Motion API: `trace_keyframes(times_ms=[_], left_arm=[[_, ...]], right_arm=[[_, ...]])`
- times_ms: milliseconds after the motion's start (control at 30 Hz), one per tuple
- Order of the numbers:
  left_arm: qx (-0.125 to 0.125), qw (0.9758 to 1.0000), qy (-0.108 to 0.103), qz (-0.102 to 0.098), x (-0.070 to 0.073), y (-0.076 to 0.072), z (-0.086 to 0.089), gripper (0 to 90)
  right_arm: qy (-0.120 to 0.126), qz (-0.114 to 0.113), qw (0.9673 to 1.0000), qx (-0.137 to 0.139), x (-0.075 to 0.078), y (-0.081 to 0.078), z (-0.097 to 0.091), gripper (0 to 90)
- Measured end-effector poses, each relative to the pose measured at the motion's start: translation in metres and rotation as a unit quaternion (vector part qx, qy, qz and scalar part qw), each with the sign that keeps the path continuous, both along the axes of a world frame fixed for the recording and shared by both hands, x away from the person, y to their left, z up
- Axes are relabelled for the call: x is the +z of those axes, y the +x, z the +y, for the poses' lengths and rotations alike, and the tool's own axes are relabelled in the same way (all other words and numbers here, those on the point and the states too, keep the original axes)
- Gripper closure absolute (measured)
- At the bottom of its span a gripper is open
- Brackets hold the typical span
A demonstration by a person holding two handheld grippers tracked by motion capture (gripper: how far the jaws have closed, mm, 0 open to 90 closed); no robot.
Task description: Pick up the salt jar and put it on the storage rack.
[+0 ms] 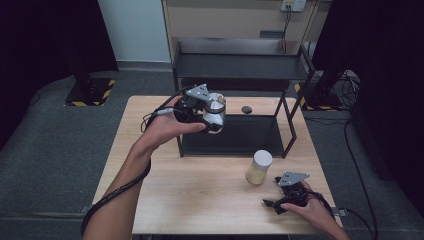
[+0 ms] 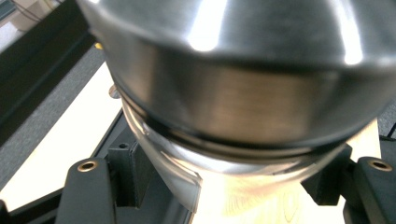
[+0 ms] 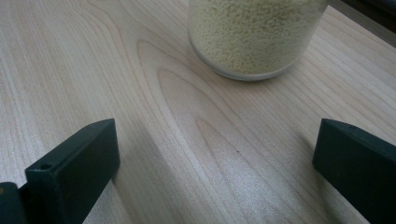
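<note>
My left gripper is raised over the back left of the table, in front of the black rack, and is shut on a glass jar with a shiny metal lid. In the left gripper view the jar's metal lid looms very close, with the glass body pinched between the two black jaws. My right gripper rests on the table at the front right, open with nothing between its jaws. Just beyond it stands a second jar with a white lid, holding pale yellow grains.
A black two-level rack stands at the back of the wooden table, its lower shelf bare. A small dark round object lies behind that shelf. Grey floor surrounds the table, and a cable trails from each gripper.
</note>
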State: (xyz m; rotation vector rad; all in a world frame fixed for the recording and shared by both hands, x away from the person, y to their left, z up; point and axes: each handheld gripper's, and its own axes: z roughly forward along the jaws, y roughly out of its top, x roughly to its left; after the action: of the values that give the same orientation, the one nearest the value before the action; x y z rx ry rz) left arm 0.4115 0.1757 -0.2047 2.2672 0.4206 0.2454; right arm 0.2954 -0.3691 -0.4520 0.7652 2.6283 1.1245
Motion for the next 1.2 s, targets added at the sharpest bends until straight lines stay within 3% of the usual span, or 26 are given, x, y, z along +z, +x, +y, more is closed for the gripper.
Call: trace_keyframes(times_ms=[267,467,633,900,1200], left_arm=[[0.017,0.9998,-0.008,-0.003,0.024,0.004,-0.004,29.8],[0.022,0.9997,-0.005,-0.006,0.047,0.003,-0.010,29.9],[0.041,0.9991,-0.001,-0.012,0.059,0.002,-0.014,29.9],[0.078,0.9966,-0.022,-0.013,0.076,0.003,-0.017,29.8],[0.127,0.9916,-0.017,-0.020,0.091,0.009,-0.028,29.9]], right_arm=[[0.000,0.000,1.0000,0.000,0.000,0.000,0.000,1.3],[0.000,-0.001,1.0000,0.000,0.000,0.000,0.000,1.3],[0.000,-0.001,1.0000,0.000,0.000,0.000,0.000,1.3],[0.000,-0.001,1.0000,0.000,0.000,0.000,0.000,1.3],[0.000,0.001,1.0000,0.000,0.000,0.000,0.000,1.3]])
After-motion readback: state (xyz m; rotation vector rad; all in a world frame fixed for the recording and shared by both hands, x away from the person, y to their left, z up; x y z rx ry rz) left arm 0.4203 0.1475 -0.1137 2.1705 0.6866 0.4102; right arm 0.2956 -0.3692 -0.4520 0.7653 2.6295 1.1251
